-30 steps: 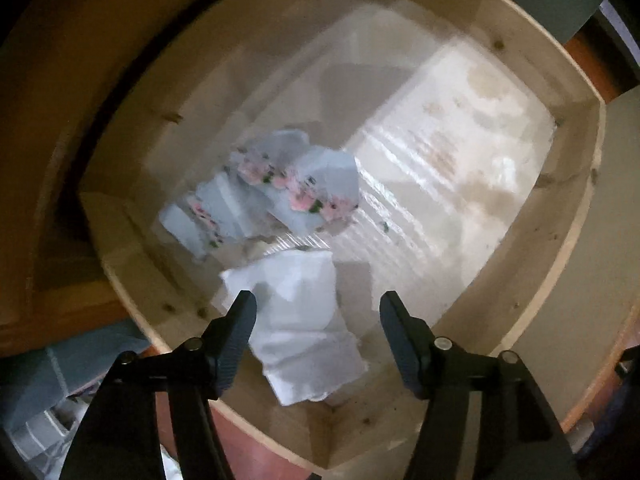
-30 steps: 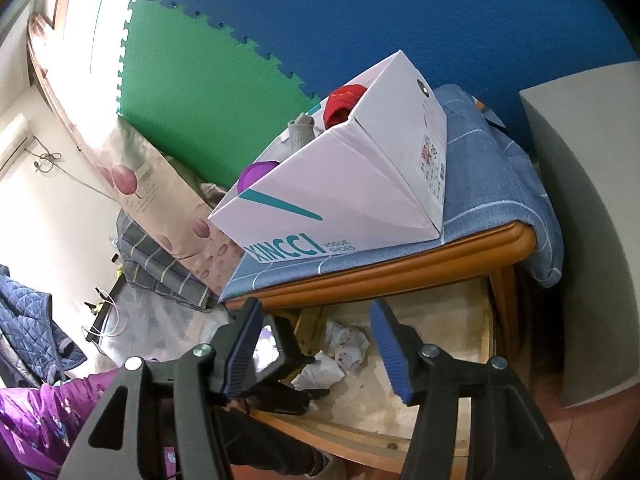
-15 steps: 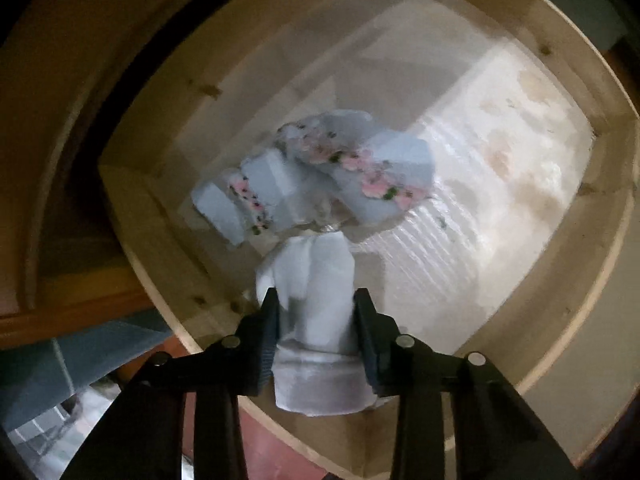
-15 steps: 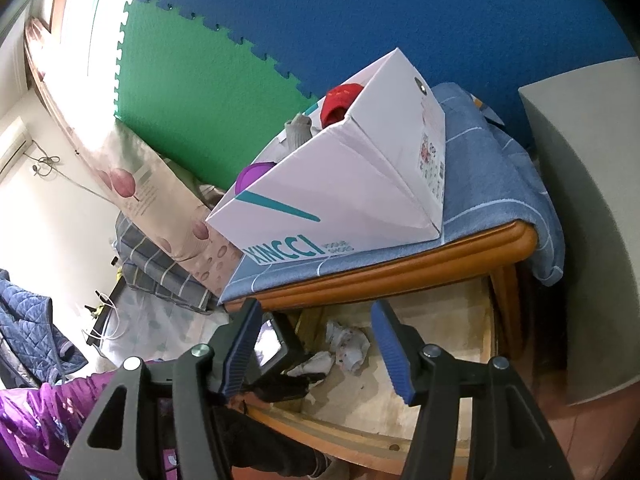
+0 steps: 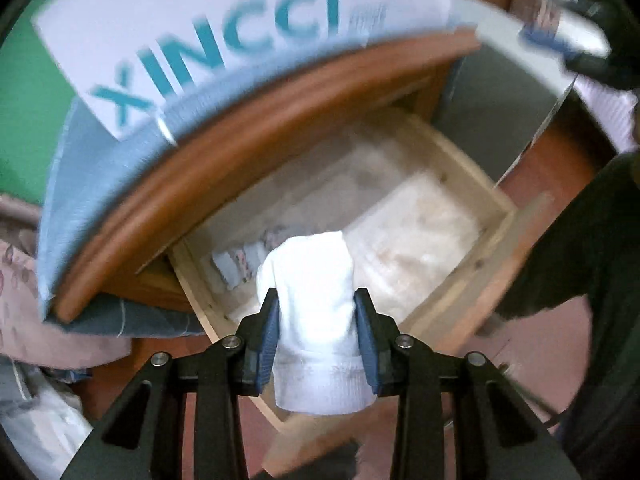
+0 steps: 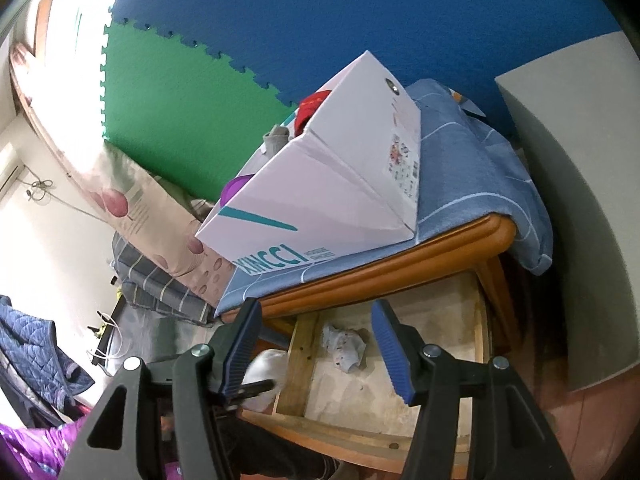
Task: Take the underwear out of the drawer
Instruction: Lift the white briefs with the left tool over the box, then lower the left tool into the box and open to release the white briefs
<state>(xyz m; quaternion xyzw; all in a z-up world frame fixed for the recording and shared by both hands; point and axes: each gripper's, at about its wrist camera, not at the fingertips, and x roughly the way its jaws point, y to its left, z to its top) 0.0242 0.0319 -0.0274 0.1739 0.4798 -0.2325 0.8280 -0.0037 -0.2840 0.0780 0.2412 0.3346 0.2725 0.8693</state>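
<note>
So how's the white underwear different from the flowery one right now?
The white underwear is plain, while the floral underwear is pale blue and patterned. The white underwear is clamped in the left hand-held gripper and raised above the drawer; the floral underwear lies crumpled on the drawer floor. Both are soft cloth.

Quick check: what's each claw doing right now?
Left claw: closed on the white underwear, lifted above the drawer.
Right claw: open, holding nothing.

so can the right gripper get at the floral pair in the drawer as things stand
Probably yes. The right gripper is open and empty, the floral pair lies uncovered on the floor of the open drawer, and the left gripper, shut on the white pair, is off to the side.
</note>
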